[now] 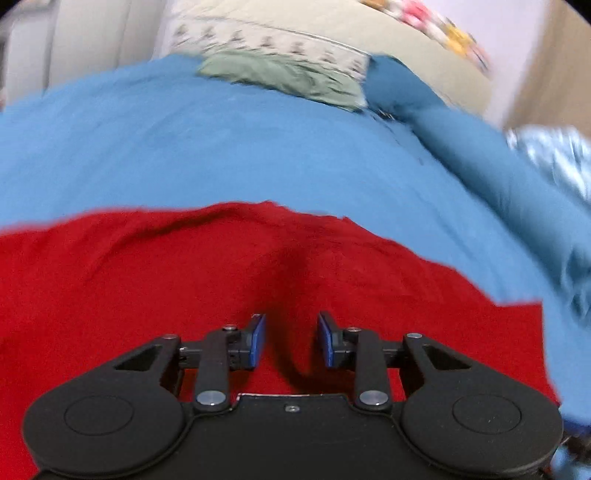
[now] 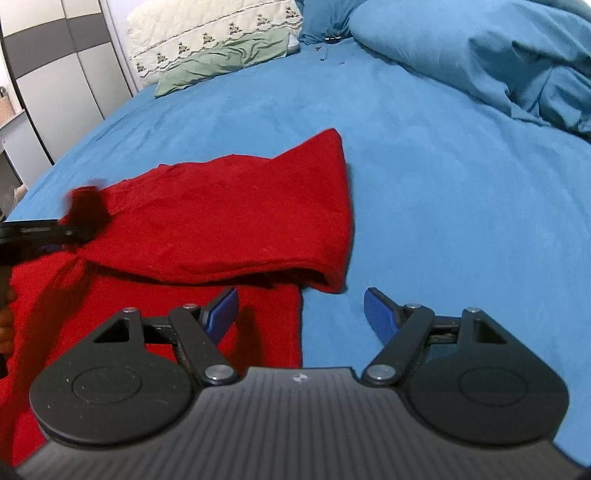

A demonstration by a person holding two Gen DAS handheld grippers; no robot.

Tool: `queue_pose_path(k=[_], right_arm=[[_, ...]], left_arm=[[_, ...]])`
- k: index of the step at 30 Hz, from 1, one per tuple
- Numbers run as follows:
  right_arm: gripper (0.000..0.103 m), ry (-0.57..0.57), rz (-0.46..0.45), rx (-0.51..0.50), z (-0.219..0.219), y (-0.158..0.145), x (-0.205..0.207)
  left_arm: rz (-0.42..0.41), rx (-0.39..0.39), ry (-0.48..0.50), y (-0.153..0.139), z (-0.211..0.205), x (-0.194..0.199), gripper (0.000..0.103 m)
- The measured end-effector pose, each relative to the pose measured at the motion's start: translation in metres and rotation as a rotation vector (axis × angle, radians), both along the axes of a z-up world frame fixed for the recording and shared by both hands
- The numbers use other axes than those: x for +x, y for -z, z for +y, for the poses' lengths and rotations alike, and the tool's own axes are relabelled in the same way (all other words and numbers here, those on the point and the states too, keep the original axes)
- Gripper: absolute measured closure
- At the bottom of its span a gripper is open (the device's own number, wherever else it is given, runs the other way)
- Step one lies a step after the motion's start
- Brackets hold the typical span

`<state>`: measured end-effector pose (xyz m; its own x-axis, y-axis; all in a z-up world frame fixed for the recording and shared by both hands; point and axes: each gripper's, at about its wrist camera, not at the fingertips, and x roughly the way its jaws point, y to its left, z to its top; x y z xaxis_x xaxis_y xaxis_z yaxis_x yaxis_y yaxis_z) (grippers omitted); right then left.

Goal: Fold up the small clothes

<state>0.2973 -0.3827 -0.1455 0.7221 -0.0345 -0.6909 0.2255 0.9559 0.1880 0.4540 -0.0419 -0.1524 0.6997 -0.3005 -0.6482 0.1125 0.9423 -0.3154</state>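
A red garment [image 2: 207,221] lies on the blue bed sheet [image 2: 424,166], with its upper part folded over the lower layer. In the left wrist view the red garment [image 1: 184,277] fills the lower frame. My left gripper [image 1: 291,339] is open just above the red cloth, nothing between its blue pads. It also shows in the right wrist view [image 2: 66,225] at the garment's left edge, blurred. My right gripper [image 2: 301,314] is wide open and empty over the garment's right edge, where red cloth meets the sheet.
A green cloth [image 2: 225,59] and a cream patterned pillow [image 2: 207,33] lie at the head of the bed. A bunched blue duvet [image 2: 498,62] lies at the right. A grey and white wardrobe [image 2: 55,74] stands to the left.
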Motion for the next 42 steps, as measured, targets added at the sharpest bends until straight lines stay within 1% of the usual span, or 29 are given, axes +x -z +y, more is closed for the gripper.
queue_pose_path(k=[1, 3, 4, 8, 9, 10, 11, 12, 14, 17, 19, 20, 22, 24, 26, 29, 31, 33, 34, 36, 38, 39, 40, 42], right_arm=[[0.013, 0.000, 0.000, 0.000, -0.002, 0.000, -0.002], [0.012, -0.005, 0.001, -0.008, -0.001, 0.002, -0.001], [0.012, -0.007, 0.002, -0.012, 0.001, 0.001, 0.002], [0.007, -0.021, 0.012, -0.041, 0.004, 0.000, 0.002], [0.006, -0.024, 0.017, -0.052, 0.005, 0.001, 0.002], [0.006, -0.028, 0.018, -0.062, 0.007, 0.001, 0.002], [0.005, -0.032, 0.018, -0.075, 0.008, 0.002, 0.002], [0.004, -0.037, 0.019, -0.092, 0.011, 0.003, 0.003], [0.004, -0.042, 0.022, -0.135, 0.016, 0.004, 0.006], [0.004, -0.053, 0.022, -0.198, 0.027, 0.006, 0.014], [0.004, -0.055, 0.024, -0.225, 0.033, 0.006, 0.020], [0.004, -0.058, 0.027, -0.231, 0.035, 0.007, 0.024], [0.004, -0.050, 0.045, -0.245, 0.039, 0.009, 0.033], [0.004, -0.034, 0.047, -0.248, 0.042, 0.010, 0.041], [0.004, -0.030, 0.047, -0.275, 0.045, 0.009, 0.048], [0.004, -0.030, 0.063, -0.316, 0.046, 0.009, 0.054], [0.003, -0.005, 0.079, -0.347, 0.040, 0.008, 0.052], [0.003, 0.000, 0.090, -0.340, 0.028, 0.007, 0.046], [0.002, 0.011, 0.100, -0.345, 0.021, 0.008, 0.043], [0.002, -0.003, 0.099, -0.314, 0.010, 0.008, 0.036], [0.002, -0.008, 0.100, -0.275, 0.003, 0.007, 0.033], [0.002, -0.010, 0.106, -0.272, 0.001, 0.005, 0.033], [0.002, -0.015, 0.113, -0.273, 0.002, 0.004, 0.032], [0.002, -0.044, 0.124, -0.310, 0.011, -0.003, 0.030]], left_arm=[[0.012, -0.017, 0.001, 0.003, 0.006, 0.001, 0.070], [0.018, -0.026, 0.024, 0.008, 0.010, 0.001, 0.069], [0.017, -0.034, 0.035, 0.009, 0.010, 0.001, 0.067], [0.015, -0.084, 0.030, 0.008, 0.013, 0.007, 0.068], [0.015, -0.090, 0.022, 0.007, 0.012, 0.009, 0.072], [0.011, -0.085, 0.014, 0.006, 0.009, 0.005, 0.099], [-0.001, -0.077, 0.010, 0.002, 0.008, 0.004, 0.099], [-0.027, -0.073, 0.004, -0.003, 0.008, 0.001, 0.099], [-0.115, -0.053, -0.020, -0.023, 0.014, -0.006, 0.099], [-0.253, 0.029, -0.102, -0.053, 0.038, -0.021, 0.099], [-0.304, 0.073, -0.152, -0.061, 0.061, -0.027, 0.099], [-0.304, 0.088, -0.167, -0.061, 0.072, -0.028, 0.099], [-0.271, 0.097, -0.179, -0.055, 0.090, -0.026, 0.099], [-0.230, 0.081, -0.181, -0.047, 0.102, -0.024, 0.099], [-0.210, 0.064, -0.180, -0.041, 0.106, -0.023, 0.099], [-0.202, 0.057, -0.169, -0.036, 0.102, -0.025, 0.099], [-0.203, 0.055, -0.156, -0.037, 0.101, -0.027, 0.099], [-0.202, 0.062, -0.144, -0.036, 0.104, -0.030, 0.098], [-0.196, 0.075, -0.138, -0.033, 0.108, -0.033, 0.098], [-0.173, 0.104, -0.133, -0.025, 0.112, -0.040, 0.093], [-0.124, 0.143, -0.125, -0.016, 0.119, -0.047, 0.086], [-0.096, 0.168, -0.124, -0.014, 0.122, -0.051, 0.085], [-0.069, 0.202, -0.130, -0.012, 0.125, -0.058, 0.084], [-0.036, 0.240, -0.107, -0.013, 0.130, -0.075, 0.077]])
